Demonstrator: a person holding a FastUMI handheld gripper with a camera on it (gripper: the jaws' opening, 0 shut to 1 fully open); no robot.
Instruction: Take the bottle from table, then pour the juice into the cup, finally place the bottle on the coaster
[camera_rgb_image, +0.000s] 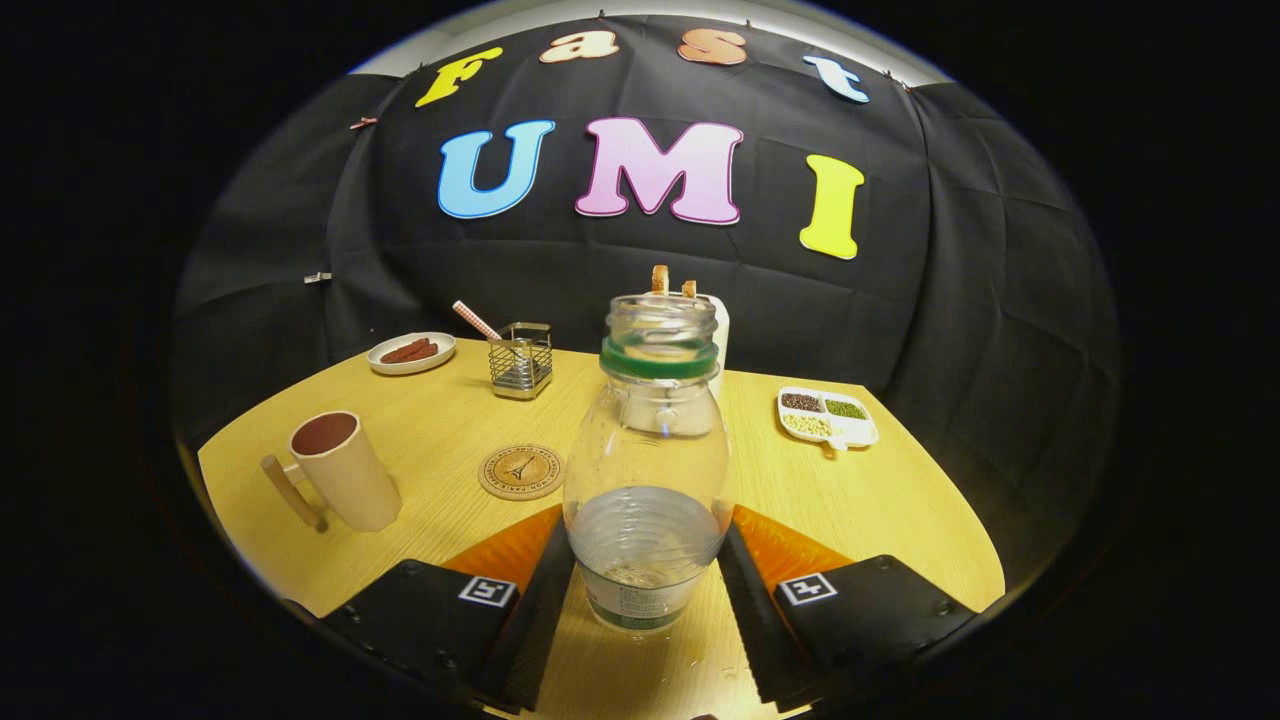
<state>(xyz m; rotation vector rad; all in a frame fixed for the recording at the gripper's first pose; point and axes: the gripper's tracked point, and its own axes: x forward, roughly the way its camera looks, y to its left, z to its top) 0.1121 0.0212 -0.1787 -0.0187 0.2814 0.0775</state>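
The clear bottle (648, 470) stands upright on the table (880, 510) between the jaws, cap off, a little liquid low in its belly under a green neck ring. The gripper (648, 585) brackets its lower body: the jaws lie close against both sides, but I cannot tell whether they press or merely flank it. Gripping low keeps the open mouth upright and steady until the pour. Beyond the jaws to the left, the cork coaster (521, 471) lies bare, ready for the bottle; further left stands the handled cup (340, 470), mouth up for the juice. Well beyond are a wire holder (521, 360), a plate of sausages (411, 352) and, right, a divided dish of beans (828, 416).
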